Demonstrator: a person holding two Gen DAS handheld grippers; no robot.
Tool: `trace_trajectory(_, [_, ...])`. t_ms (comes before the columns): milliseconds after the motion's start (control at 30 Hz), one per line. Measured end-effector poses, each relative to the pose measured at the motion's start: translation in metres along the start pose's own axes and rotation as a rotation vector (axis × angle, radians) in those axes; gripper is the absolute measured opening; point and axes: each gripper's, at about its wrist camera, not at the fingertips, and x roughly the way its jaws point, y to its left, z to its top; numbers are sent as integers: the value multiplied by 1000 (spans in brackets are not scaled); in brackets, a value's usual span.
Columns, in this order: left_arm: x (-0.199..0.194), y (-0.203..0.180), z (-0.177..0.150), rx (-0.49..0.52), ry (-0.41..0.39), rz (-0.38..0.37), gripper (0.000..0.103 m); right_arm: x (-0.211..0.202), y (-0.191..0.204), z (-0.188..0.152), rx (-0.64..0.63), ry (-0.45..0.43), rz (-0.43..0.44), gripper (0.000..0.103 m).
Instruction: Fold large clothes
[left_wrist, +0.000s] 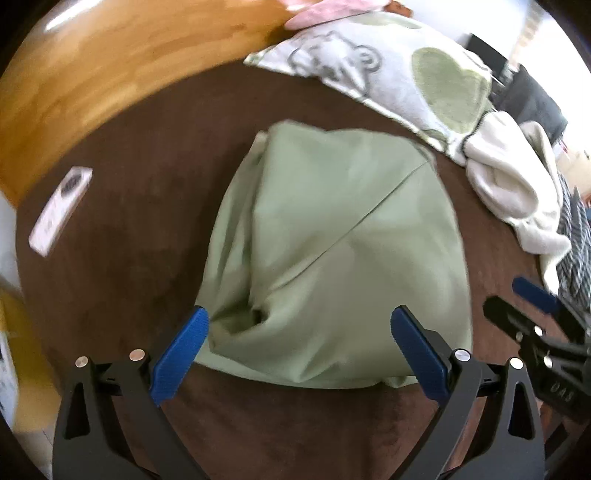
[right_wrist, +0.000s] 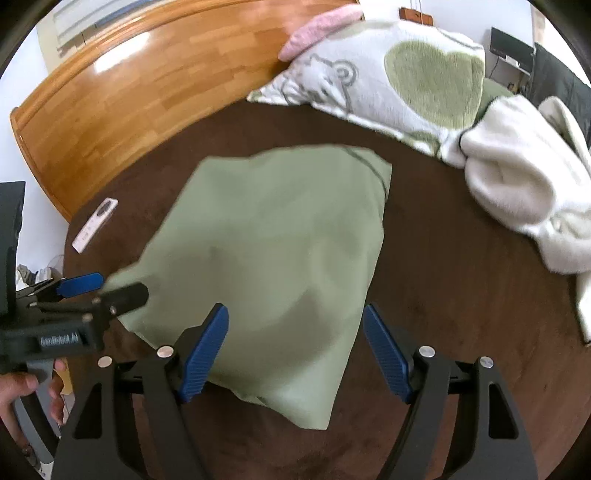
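Observation:
A light green garment (left_wrist: 332, 240) lies folded into a compact bundle on the brown bed cover (left_wrist: 129, 229). It also shows in the right wrist view (right_wrist: 273, 251). My left gripper (left_wrist: 299, 347) is open, its blue fingers spread on either side of the bundle's near edge, holding nothing. My right gripper (right_wrist: 295, 347) is open too, fingers either side of the bundle's near right corner. The right gripper shows at the right edge of the left wrist view (left_wrist: 535, 314). The left gripper shows at the left of the right wrist view (right_wrist: 85, 291), by the bundle's left corner.
A white and green pillow (right_wrist: 388, 74) lies at the head of the bed, with a pink item (right_wrist: 317, 26) behind it. A cream fleece garment (right_wrist: 524, 184) lies at the right. A white remote (right_wrist: 94, 223) lies at the left by the wooden headboard (right_wrist: 129, 92).

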Motion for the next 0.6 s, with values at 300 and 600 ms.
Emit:
trace_trajectory(300, [56, 40, -26, -80, 107, -84, 94, 44, 0, -25, 6, 94, -2, 33])
trace_trajectory(600, [83, 54, -24, -91, 149, -140, 98, 65, -3, -24, 42, 121, -17, 33])
